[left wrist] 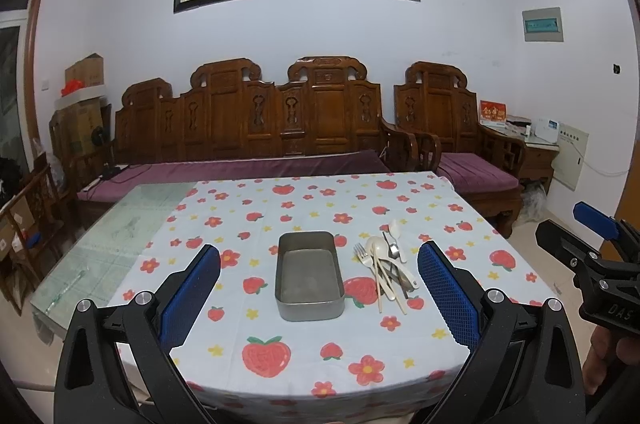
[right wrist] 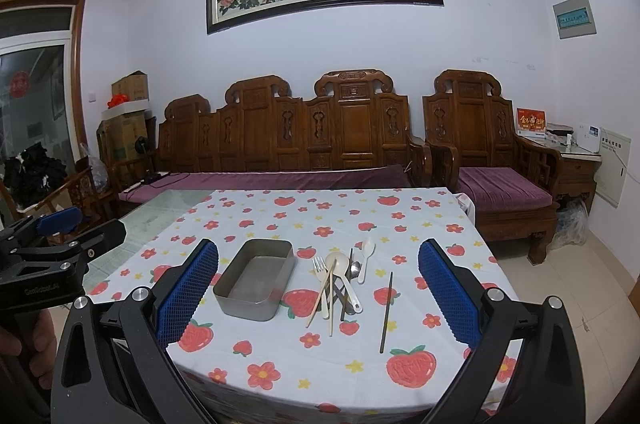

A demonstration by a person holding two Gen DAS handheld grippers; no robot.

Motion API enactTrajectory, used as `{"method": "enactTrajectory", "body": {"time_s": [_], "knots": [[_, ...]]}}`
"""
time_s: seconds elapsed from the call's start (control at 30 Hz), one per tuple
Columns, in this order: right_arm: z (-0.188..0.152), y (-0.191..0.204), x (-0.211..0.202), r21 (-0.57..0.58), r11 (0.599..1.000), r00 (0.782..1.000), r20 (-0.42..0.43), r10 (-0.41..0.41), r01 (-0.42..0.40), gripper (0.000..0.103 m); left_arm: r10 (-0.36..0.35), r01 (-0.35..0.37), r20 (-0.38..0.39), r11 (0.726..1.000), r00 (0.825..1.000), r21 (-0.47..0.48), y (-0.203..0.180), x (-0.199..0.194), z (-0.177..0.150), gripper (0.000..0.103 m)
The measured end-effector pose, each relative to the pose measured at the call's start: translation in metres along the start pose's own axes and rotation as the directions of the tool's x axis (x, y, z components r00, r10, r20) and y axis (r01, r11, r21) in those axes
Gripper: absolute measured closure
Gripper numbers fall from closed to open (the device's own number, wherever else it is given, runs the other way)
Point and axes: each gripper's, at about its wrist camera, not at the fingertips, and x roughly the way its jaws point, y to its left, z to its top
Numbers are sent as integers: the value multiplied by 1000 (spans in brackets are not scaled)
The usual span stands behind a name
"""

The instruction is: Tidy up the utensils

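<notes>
In the left wrist view, the left tongs (left wrist: 319,294) are wide open and hold nothing. Between their two blue fingers (left wrist: 192,294), on the flowered tablecloth (left wrist: 280,208), stands a grey metal tin (left wrist: 309,276), and it is empty. Just to the right of the tin, closer to the right finger, lies the pile of utensils (left wrist: 387,266): a fork, spoons and chopsticks, crossing one another. The right tongs (left wrist: 592,248) show at the far right edge.

In the right wrist view, the right tongs (right wrist: 319,298) are also wide open and empty. The tin (right wrist: 256,278) is near their left finger. The pile (right wrist: 340,280) lies in the middle between the fingers. One dark chopstick (right wrist: 386,312) lies alone, toward the right finger. The left tongs (right wrist: 48,244) appear at the left edge; I cannot tell their state from here.
</notes>
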Motion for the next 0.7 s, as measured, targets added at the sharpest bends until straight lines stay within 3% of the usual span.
{"method": "enactTrajectory", "body": {"time_s": [0.7], "knots": [[5,4,-4,-1,1000,1000,0,-1,1,3,-6,6,-8,1000,1000,5,-3,-2,5,8]]}}
